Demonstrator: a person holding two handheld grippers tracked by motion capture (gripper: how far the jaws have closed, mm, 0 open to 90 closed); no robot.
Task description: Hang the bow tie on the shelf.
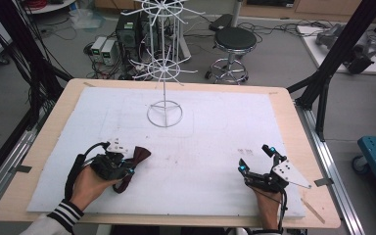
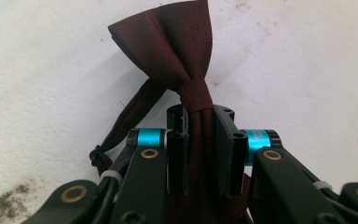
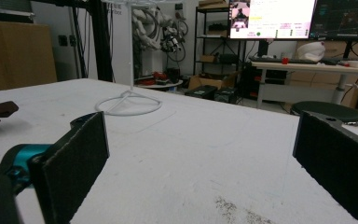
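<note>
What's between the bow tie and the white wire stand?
Nothing. In the high view, only bare white table cover lies between the bow tie and the white wire stand.

The bow tie [image 1: 136,157] is lying on the mat [image 1: 210,142] covering the desk [image 1: 284,105], at its near left. The wire stand [image 1: 164,73] is standing on the mat at far centre. The left claw [image 1: 125,169] is sitting at the bow tie; the right claw [image 1: 255,157] is resting near right, well apart. A stool [image 1: 234,41] is standing behind the desk.
</note>
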